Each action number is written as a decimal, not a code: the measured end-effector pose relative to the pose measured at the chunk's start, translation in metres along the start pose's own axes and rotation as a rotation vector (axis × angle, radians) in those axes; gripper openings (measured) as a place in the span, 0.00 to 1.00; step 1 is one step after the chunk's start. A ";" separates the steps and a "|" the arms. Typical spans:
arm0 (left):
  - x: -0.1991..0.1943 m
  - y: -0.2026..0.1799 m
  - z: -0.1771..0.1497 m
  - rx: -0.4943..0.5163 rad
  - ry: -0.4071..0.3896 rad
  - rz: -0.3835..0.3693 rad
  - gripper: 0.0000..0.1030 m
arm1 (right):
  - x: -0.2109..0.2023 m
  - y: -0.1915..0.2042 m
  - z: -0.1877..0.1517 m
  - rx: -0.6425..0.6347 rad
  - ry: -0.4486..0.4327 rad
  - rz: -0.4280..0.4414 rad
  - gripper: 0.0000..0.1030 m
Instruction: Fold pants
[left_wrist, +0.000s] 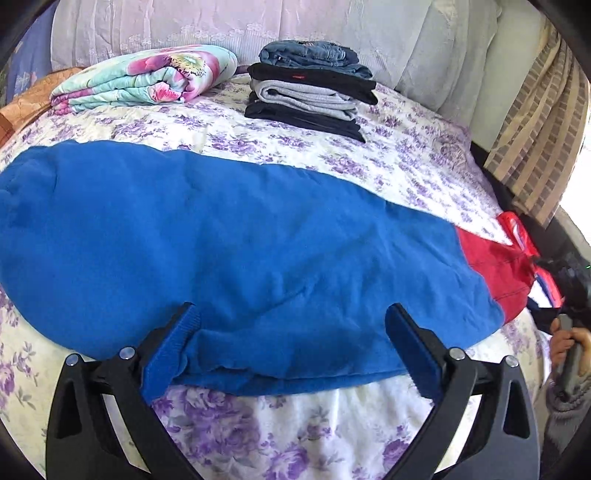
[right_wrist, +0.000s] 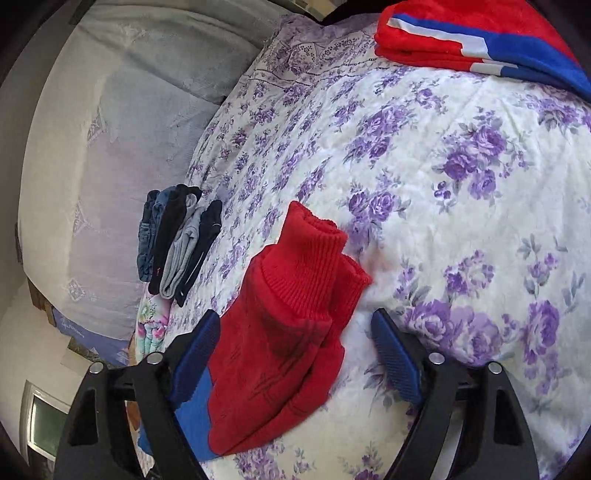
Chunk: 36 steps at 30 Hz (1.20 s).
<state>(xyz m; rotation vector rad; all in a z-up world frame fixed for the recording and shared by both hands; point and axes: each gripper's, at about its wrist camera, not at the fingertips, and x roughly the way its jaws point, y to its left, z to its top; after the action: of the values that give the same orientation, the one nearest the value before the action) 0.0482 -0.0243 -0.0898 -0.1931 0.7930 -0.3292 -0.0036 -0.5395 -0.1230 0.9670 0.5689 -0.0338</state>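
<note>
Spread jaws on both tools: the left gripper (left_wrist: 291, 332) stands wide over the near edge of the blue and red pants (left_wrist: 236, 236), its left blue pad lying against the cloth and its right pad raised over it, with nothing pinched between them; the right gripper (right_wrist: 295, 354) is likewise parted, with the red ribbed cuffs (right_wrist: 314, 254) of the pants lying in the gap, the left pad just beside the fabric and the right pad clear of it on the bare bedspread (right_wrist: 461, 192). From the left wrist view the pants stretch flat across the purple-flowered bedspread, blue over most of their length and turning red at the right end, where the right tool and the hand (left_wrist: 570, 341) that grips its handle show at the frame's edge, with a grey sleeve below. Behind the pants sits a stack of folded clothes (left_wrist: 310, 92): dark items, a grey one and denim on top; a small red mark shows on one dark piece, too small to read. Left of the stack lies a folded floral quilt (left_wrist: 147, 75) in pink and turquoise. Pale lace-covered cushions (left_wrist: 229, 26) line the back. In the right wrist view a further red, white and blue garment (right_wrist: 480, 40) lies at the far corner of the bed, well apart from the cuffs. No writing or brand can be read on any of the cloth.
</note>
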 end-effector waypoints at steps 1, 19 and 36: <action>-0.004 0.003 0.001 -0.017 -0.006 -0.018 0.95 | 0.003 -0.004 0.000 0.024 -0.003 0.022 0.54; -0.108 0.163 -0.011 -0.426 -0.258 0.160 0.95 | -0.012 0.191 -0.082 -0.819 -0.189 -0.102 0.24; -0.092 0.170 -0.026 -0.348 -0.226 0.223 0.96 | 0.088 0.266 -0.266 -1.445 0.135 -0.150 0.64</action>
<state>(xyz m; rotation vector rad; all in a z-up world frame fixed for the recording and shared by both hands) 0.0054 0.1659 -0.0959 -0.4565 0.6353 0.0442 0.0264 -0.1570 -0.0757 -0.4828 0.6077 0.2807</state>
